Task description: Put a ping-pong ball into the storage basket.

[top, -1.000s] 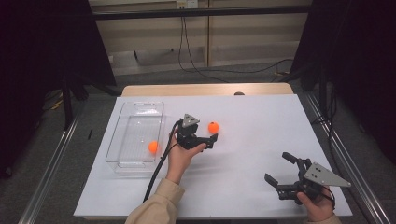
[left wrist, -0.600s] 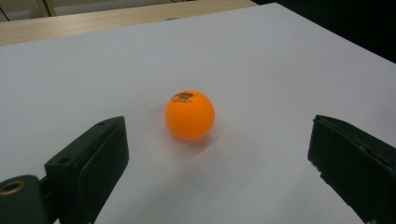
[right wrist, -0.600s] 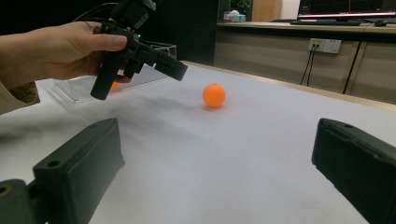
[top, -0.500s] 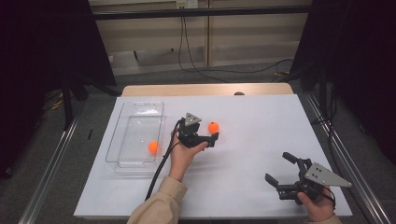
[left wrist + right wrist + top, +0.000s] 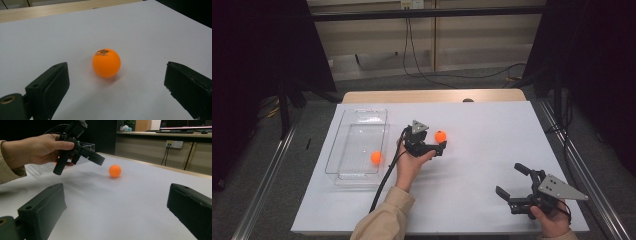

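Two orange balls on a white desk

A white desk (image 5: 472, 200) is seen in a dim room with dark curtains and wall cables behind. One orange ball (image 5: 440, 135) lies on the desk, just in front of the left tool (image 5: 435, 148), whose jaws are opened wide around it without touching. A second ball (image 5: 376, 157) is kept in the clear tray (image 5: 357, 117). The right tool (image 5: 512, 182) is held wide open, well apart. Almost nothing is changed since the earlier frames. The sleeve is cut off below.

Ball (image 5: 106, 62): orange, dark print on top. Desk (image 5: 492, 150): white. Tray (image 5: 343, 131): clear. Sleeve (image 5: 382, 222): beige.
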### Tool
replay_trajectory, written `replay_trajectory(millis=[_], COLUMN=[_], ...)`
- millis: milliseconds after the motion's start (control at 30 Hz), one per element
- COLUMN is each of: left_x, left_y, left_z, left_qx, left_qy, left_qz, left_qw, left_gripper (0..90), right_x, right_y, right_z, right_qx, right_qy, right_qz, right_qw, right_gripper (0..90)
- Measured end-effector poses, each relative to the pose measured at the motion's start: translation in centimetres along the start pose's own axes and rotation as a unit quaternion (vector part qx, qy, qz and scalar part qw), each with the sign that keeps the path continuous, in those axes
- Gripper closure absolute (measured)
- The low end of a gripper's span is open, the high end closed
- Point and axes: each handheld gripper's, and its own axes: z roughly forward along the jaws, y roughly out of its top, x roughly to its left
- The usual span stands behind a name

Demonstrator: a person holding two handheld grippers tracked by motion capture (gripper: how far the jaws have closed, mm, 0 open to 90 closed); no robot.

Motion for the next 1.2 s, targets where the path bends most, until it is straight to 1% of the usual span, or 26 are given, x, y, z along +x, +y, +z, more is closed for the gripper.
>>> replay_trajectory(millis=[67,133,167,267,300,433,500,567,667,767,800,933,1000,1100,1133,1167,1200], left_x=[0.0,0.0,0.0,0.0,0.1,0.0,0.1,0.1,0.1,0.1,0.1,0.2,0.2,0.1,0.1,0.1,0.0], left_y=[0.0,0.0,0.0,0.0,0.0,0.1,0.1,0.1,0.1,0.1,0.1,0.1,0.1,0.2,0.2,0.3,0.2], left_z=[0.2,0.3,0.4,0.6,0.6,0.8,0.8,1.0,1.1,1.4,1.4,1.6,1.8,2.0,2.0,2.0,2.1], left_qx=[0.001,0.003,0.003,0.003,0.006,0.004,0.009,0.008,0.009,0.006,0.008,0.009,0.006,0.004,0.010,0.010,0.009], left_qy=[-0.003,-0.001,-0.003,0.001,0.001,0.002,0.003,0.002,0.004,0.003,0.005,0.008,0.011,0.010,0.013,0.012,0.010], left_qz=[-0.005,-0.001,-0.003,-0.006,-0.002,-0.005,-0.002,-0.006,-0.003,-0.007,-0.003,-0.004,-0.001,-0.002,0.005,0.009,0.005], left_qw=[1.0000,1.0000,1.0000,1.0000,1.0000,1.0000,1.0000,0.9999,0.9999,1.0000,1.0000,0.9999,0.9999,0.9999,0.9999,0.9998,0.9999], left_gripper=[6.1,6.1,6.1,6.1,6.1,6.0,6.0,6.0,6.0,6.0,6.0,6.1,6.1,6.2,6.2,6.2,6.2], right_x=[0.0,0.0,0.0,0.0,0.0,-0.1,0.0,0.0,0.1,0.0,0.0,0.0,0.0,0.0,0.0,0.0,0.0], right_y=[0.0,0.0,0.0,0.0,0.0,0.0,0.0,0.0,0.0,0.0,0.0,0.0,0.0,0.0,0.0,0.0,0.0], right_z=[0.0,0.0,0.0,0.0,0.0,-0.1,-0.1,-0.1,-0.1,-0.1,-0.1,-0.1,-0.1,-0.1,-0.1,-0.1,-0.1], right_qx=[0.000,0.000,-0.001,-0.001,-0.001,-0.002,-0.002,-0.001,-0.001,-0.001,-0.001,-0.001,-0.001,-0.001,-0.001,-0.001,-0.001], right_qy=[0.000,0.000,0.000,0.000,0.000,0.000,0.000,0.000,0.001,0.001,0.001,0.000,0.001,0.002,0.001,0.001,0.000], right_qz=[0.000,0.000,0.000,0.000,0.000,0.000,-0.001,0.000,0.000,0.001,0.000,0.000,0.001,0.000,0.000,0.001,0.001], right_qw=[1.0000,1.0000,1.0000,1.0000,1.0000,1.0000,1.0000,1.0000,1.0000,1.0000,1.0000,1.0000,1.0000,1.0000,1.0000,1.0000,1.0000], right_gripper=[1.2,1.2,1.2,1.2,1.2,1.2,1.2,1.2,1.2,1.2,1.2,1.2,1.2,1.2,1.2,1.2,1.2])
